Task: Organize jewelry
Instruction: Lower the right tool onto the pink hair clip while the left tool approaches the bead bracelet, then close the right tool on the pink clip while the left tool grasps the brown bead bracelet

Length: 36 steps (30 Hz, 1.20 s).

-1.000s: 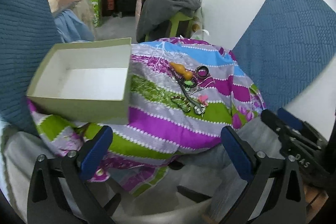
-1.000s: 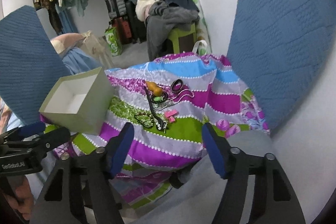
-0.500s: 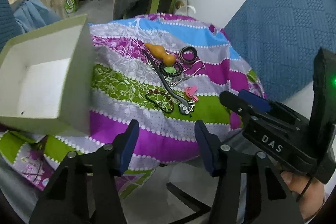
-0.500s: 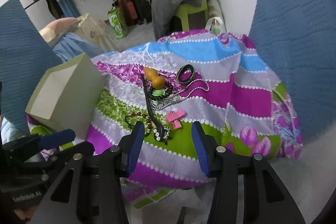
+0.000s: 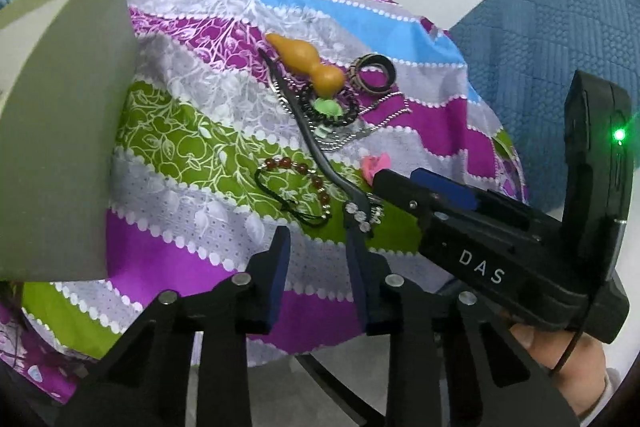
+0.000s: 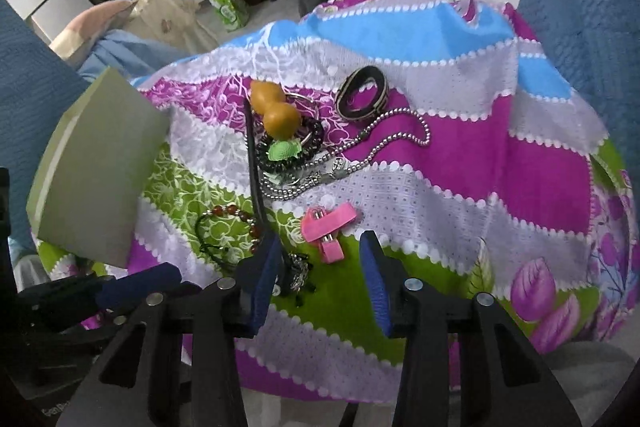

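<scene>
Striped floral cloth (image 6: 460, 195) covers table. Jewelry heaped mid-cloth: orange gourd pendant (image 6: 274, 109), dark bangle (image 6: 362, 95), silver bead chain (image 6: 384, 143), red bead bracelet (image 5: 298, 169), pink clip (image 6: 328, 225), long black strap (image 5: 308, 135). Pale green box (image 5: 60, 131) at cloth's left edge. Left gripper (image 5: 318, 267): jaws closing, partly open, nothing between them. Right gripper (image 6: 320, 279): jaws closing, partly open, empty, just short of pink clip.
</scene>
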Motion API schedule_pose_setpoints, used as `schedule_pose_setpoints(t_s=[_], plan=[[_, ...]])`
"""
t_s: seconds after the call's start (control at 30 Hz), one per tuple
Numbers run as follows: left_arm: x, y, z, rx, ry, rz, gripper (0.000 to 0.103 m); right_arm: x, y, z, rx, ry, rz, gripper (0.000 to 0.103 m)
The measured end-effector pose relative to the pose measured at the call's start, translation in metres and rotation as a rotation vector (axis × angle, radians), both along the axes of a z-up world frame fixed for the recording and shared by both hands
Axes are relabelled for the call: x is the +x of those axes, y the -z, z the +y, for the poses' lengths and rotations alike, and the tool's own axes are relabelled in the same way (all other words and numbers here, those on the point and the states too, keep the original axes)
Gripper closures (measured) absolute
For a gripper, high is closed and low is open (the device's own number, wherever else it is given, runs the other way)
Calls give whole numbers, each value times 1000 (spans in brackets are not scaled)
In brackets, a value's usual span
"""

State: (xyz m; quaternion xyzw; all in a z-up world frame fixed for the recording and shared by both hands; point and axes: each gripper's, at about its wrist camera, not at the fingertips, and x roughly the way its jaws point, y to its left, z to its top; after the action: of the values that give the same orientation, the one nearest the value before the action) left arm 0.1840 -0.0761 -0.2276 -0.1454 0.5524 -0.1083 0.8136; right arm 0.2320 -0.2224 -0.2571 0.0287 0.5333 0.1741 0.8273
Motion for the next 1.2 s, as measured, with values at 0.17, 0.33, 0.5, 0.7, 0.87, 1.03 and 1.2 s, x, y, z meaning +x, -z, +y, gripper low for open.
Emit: schedule_pose_setpoints(t_s=[0.17, 0.33, 0.5, 0.7, 0.87, 1.03, 1.2], plan=[[11, 11, 7, 11, -23, 12, 74, 6, 8, 7, -9, -25, 6, 65], [13, 20, 11, 13, -27, 28, 74, 10, 15, 19, -17, -69, 16, 65], [10, 20, 10, 29, -19, 18, 76, 8, 13, 20, 2, -81, 13, 77], [12, 16, 14, 30, -35, 5, 76, 4, 8, 12, 7, -54, -11, 83], [18, 14, 16, 26, -48, -7, 76, 0, 1, 1, 32, -9, -28, 86], [29, 15, 11, 55, -46, -24, 76, -3, -5, -7, 52, 23, -39, 86], [32, 23, 3, 120, -17, -5, 87, -4, -6, -17, 77, 59, -26, 88]])
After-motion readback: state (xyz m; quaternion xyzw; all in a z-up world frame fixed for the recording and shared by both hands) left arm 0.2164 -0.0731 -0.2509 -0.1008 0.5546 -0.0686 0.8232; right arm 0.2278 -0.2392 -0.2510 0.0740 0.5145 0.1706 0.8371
